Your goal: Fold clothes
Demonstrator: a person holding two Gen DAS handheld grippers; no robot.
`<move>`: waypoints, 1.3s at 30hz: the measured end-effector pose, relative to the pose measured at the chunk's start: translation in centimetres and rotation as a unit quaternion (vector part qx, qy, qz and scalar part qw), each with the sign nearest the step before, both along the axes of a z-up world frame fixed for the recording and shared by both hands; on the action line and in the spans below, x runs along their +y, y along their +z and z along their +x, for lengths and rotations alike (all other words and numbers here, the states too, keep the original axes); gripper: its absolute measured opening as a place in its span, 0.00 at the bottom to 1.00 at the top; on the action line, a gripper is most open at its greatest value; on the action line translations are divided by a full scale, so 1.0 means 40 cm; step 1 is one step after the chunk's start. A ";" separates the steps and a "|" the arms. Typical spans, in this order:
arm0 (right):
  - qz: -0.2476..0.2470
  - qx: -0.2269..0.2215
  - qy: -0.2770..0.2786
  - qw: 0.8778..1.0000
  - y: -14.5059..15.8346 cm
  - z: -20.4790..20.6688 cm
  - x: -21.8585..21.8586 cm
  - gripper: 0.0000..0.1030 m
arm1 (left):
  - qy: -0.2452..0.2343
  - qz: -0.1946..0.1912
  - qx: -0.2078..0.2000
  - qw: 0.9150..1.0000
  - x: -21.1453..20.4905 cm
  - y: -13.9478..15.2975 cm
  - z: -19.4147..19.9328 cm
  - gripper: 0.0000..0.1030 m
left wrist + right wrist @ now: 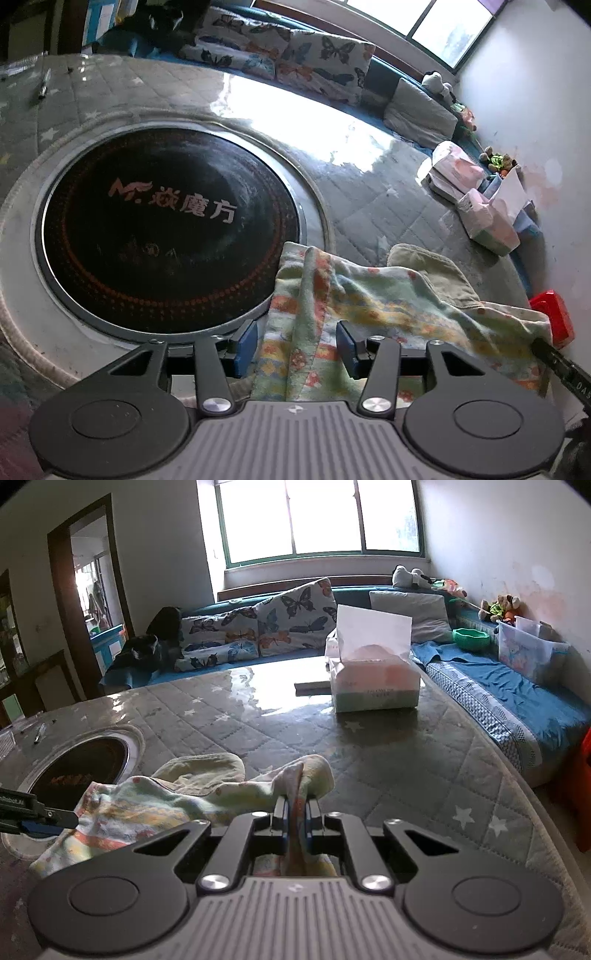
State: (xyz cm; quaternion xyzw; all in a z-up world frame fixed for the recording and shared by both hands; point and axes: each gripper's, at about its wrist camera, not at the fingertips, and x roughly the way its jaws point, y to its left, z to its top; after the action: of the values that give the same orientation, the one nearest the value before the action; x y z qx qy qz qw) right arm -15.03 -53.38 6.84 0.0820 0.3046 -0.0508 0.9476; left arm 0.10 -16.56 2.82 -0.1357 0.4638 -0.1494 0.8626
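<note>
a: left wrist view first. containers?
b: tissue packs by the wall, two maybe three, white sheet sticking up from one. red box at the table edge, contents not visible.
a: gripper?
b: left gripper wide open, blue pads either side of a fold of the cloth, gripping nothing. cloth is a patterned towel-like piece, crumpled on the quilted table cover, its edge over the rim of the round black cooktop.
a: right wrist view?
b: right gripper closed down on a bunched corner of the cloth, lifted off the table cover. one open tissue box with tissue up, one clear bin with stuff inside i can't make out, one green bowl on the blue bench.
a: room?
b: window, two butterfly cushions, doorway on the left.
</note>
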 end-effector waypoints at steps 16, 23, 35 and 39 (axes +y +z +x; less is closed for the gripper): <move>0.011 -0.009 -0.006 1.000 -0.002 -0.003 -0.013 0.08 | -0.002 -0.005 -0.030 1.000 -0.040 0.020 0.000 0.07; 0.001 -0.043 -0.012 0.999 0.063 -0.003 -0.016 0.07 | -0.030 -0.011 -0.071 0.997 -0.097 0.092 -0.007 0.07; -0.019 -0.056 -0.035 0.998 0.107 0.023 -0.053 0.07 | -0.053 -0.006 -0.084 0.995 -0.208 0.134 0.030 0.06; -0.025 -0.056 -0.049 0.997 0.105 0.028 -0.075 0.07 | -0.061 -0.008 -0.084 0.995 -0.236 0.135 0.039 0.06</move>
State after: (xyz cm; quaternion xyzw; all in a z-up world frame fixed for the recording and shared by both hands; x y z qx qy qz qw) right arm -13.92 -56.40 11.06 0.0761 0.2450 -0.0999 0.9614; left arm 1.66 -25.99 8.24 -0.1006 0.3960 -0.2162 0.8868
